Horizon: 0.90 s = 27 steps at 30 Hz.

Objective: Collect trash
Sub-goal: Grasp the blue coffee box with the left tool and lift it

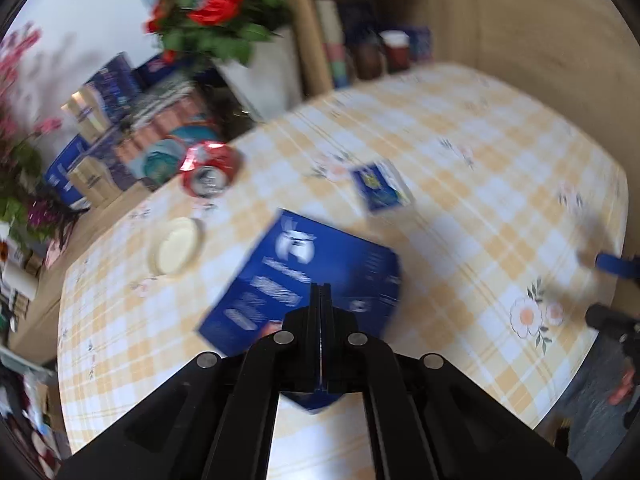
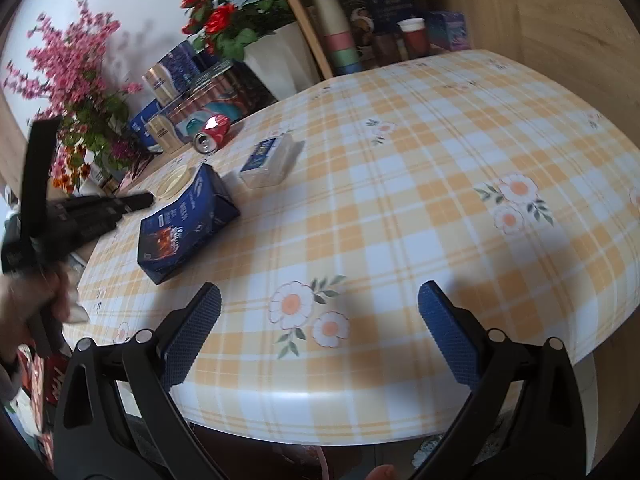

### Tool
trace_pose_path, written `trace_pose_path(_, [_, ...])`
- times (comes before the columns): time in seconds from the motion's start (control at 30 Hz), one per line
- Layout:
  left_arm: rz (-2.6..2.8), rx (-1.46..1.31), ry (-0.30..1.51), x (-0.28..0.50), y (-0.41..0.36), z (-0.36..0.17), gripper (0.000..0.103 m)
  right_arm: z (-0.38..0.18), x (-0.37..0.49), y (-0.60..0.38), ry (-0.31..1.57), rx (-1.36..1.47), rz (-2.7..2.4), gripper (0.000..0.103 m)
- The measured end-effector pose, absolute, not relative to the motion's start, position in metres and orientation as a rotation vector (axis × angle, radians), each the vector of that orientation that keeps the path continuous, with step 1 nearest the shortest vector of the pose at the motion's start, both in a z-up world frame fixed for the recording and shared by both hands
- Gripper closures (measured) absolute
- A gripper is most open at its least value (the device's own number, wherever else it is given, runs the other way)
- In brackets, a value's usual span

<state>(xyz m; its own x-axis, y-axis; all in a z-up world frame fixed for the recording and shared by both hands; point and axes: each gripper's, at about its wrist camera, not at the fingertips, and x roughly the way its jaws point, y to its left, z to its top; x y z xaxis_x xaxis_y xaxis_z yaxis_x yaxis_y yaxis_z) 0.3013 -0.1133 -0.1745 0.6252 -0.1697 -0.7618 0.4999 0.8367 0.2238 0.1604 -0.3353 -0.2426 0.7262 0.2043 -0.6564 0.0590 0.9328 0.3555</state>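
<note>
Checked tablecloth point(image 2: 400, 184), wooden shelving point(image 2: 560, 20), white wall point(image 1: 80, 8)

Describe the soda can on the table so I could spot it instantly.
Start at the table with the yellow-and-white checked floral cloth and go to its far left edge, below the red roses in the white pot. The red aluminium drink can lies on its side there, open top toward the camera: the only round, red item among blue boxes.
</note>
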Motion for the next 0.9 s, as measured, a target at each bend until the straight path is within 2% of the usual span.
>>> trace_pose_path(0.1, [-0.374, 0.401, 0.823, 0.305, -0.092, -0.17, 0.101, -0.239, 0.168, -0.328, 0.766, 0.342, 0.094, 0.006])
trace_pose_path(0.13, [-0.365, 0.377, 0.838, 0.308, -0.083, -0.171, 0.098, -0.238, 0.172, -0.324, 0.771, 0.334, 0.102, 0.006])
trace_pose_path(0.2, [-0.353, 0.31, 0.862, 0.315, -0.067, -0.173, 0.083, -0.236, 0.176, -0.32, 0.773, 0.314, 0.107, 0.006])
trace_pose_path(0.23, [-0.346, 0.274, 0.869, 0.319, -0.059, -0.174, 0.069, -0.235, 0.18, -0.317, 0.773, 0.295, 0.106, 0.006])
trace_pose_path(0.27, [-0.341, 0.239, 0.874, 0.323, -0.051, -0.174, 0.065, -0.234, 0.183, -0.316, 0.775, 0.284, 0.104, 0.006])
trace_pose_path(0.57, [-0.328, -0.144, 1.03, 0.342, -0.002, -0.209, 0.064, -0.237, 0.216, -0.305, 0.799, 0.253, 0.1, 0.006])
trace_pose_path(0.67, [-0.263, -0.289, 1.059, 0.341, 0.004, -0.224, 0.056, -0.24, 0.223, -0.299, 0.81, 0.251, 0.104, 0.006])
trace_pose_path(0.8, [-0.169, -0.377, 1.044, 0.337, -0.002, -0.24, 0.056, -0.245, 0.226, -0.293, 0.821, 0.235, 0.105, 0.006])
trace_pose_path(0.9, [-0.138, -0.375, 1.034, 0.335, -0.017, -0.247, 0.051, -0.244, 0.227, -0.29, 0.819, 0.184, 0.101, 0.006])
